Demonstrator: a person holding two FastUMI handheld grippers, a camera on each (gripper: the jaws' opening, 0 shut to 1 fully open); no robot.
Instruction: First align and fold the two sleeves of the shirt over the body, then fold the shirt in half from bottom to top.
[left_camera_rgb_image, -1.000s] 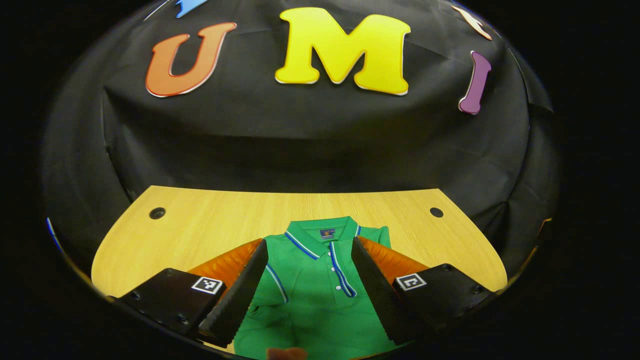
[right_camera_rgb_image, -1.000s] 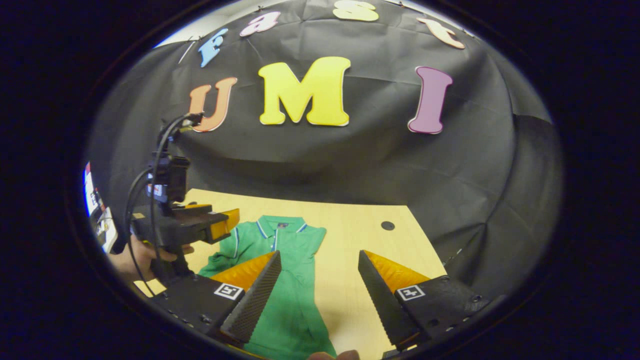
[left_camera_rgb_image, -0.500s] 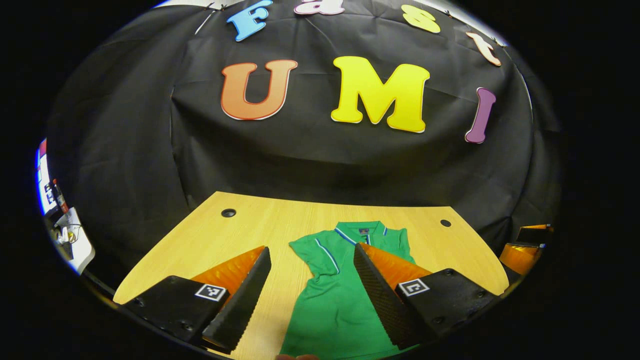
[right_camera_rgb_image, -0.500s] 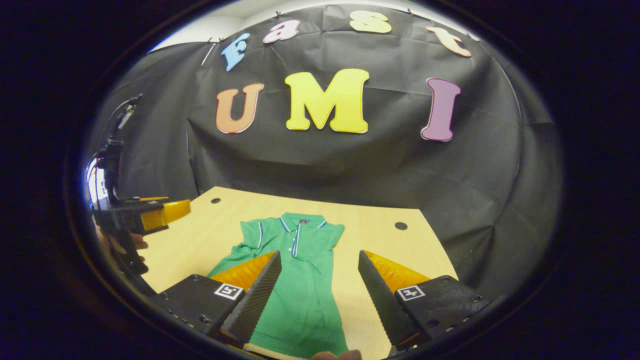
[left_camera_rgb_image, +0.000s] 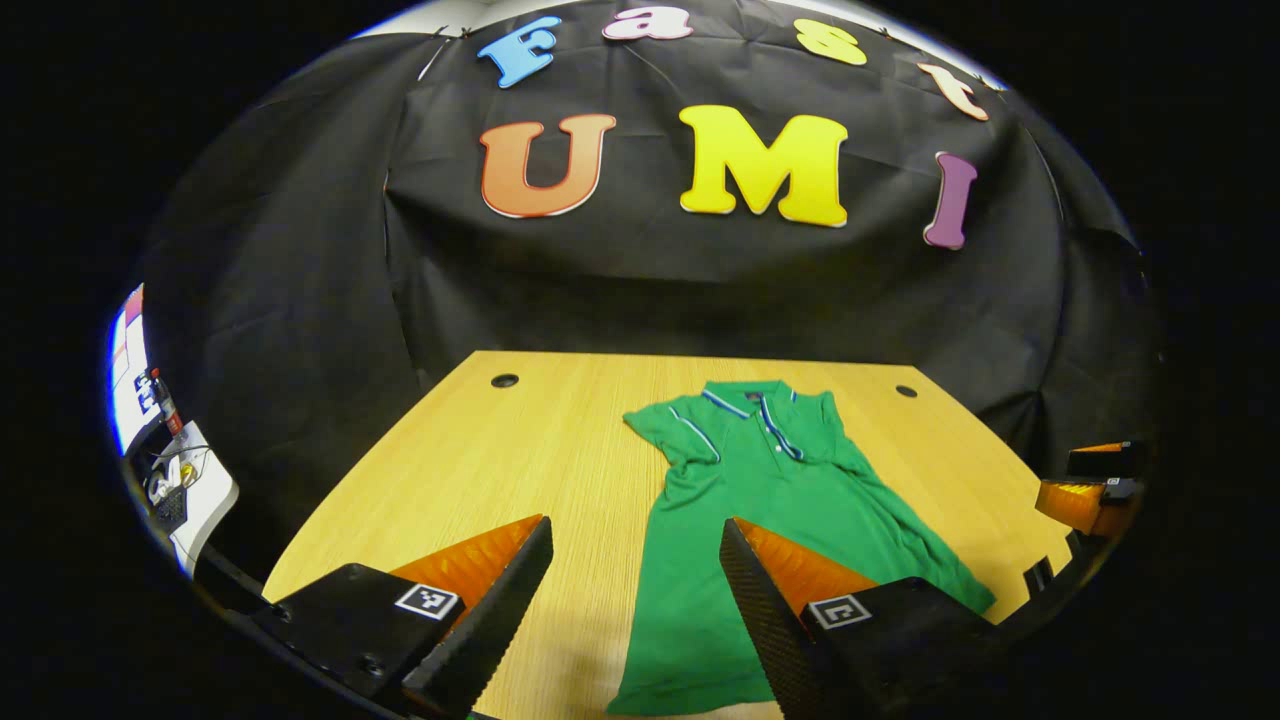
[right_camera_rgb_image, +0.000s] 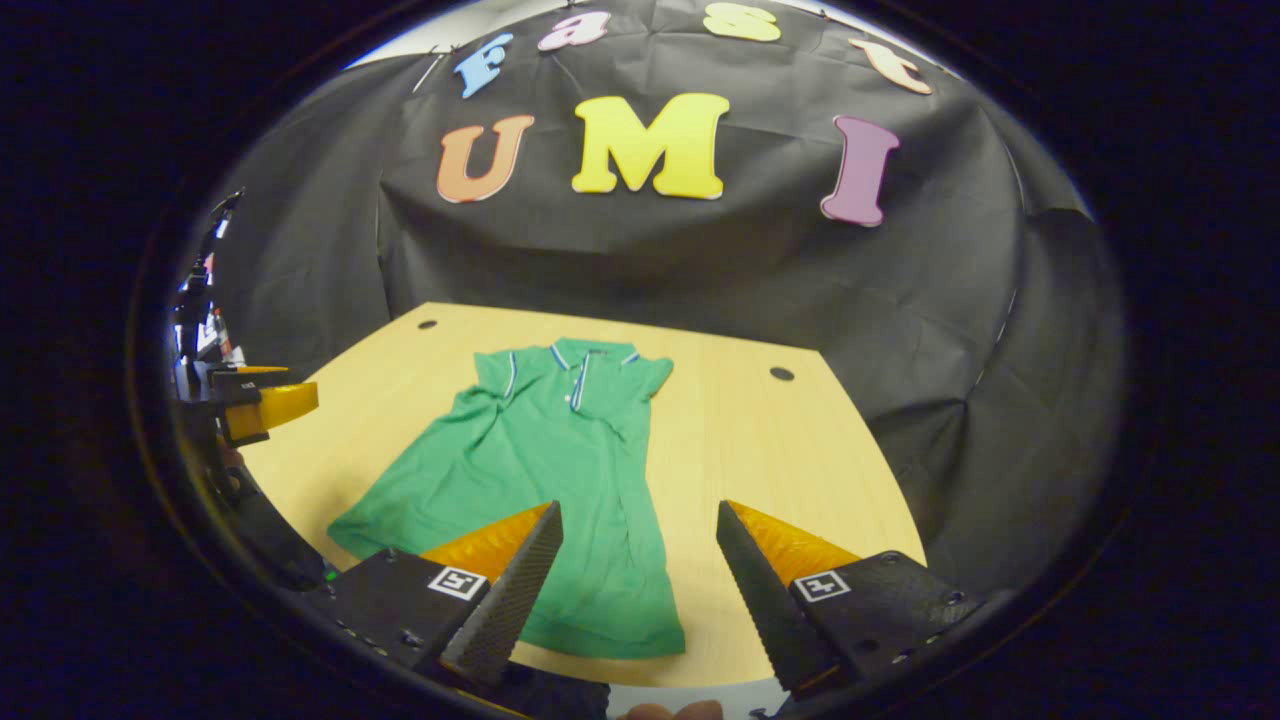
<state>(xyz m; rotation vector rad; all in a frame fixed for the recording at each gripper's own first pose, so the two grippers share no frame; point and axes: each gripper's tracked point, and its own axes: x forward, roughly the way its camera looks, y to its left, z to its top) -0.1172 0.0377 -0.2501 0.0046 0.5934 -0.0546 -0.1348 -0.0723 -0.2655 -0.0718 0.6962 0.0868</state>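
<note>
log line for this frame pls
shirt: sleeves folded, flat on table | left gripper: open | right gripper: open | bottom fold: pending

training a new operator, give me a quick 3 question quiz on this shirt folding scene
1. True or false: the green shirt lies on the wooden table with its collar toward the booth's back wall.
2. Multiple choice: the right tool is (a) shut on the hem, (b) open and holding nothing, (c) shut on a sleeve.
3. Fill in: both short sleeves lie folded ____ the body.

Key: 1 true; 2 b; 3 over. The left tool is open too, with the hem still unfolded at the near edge.
</note>
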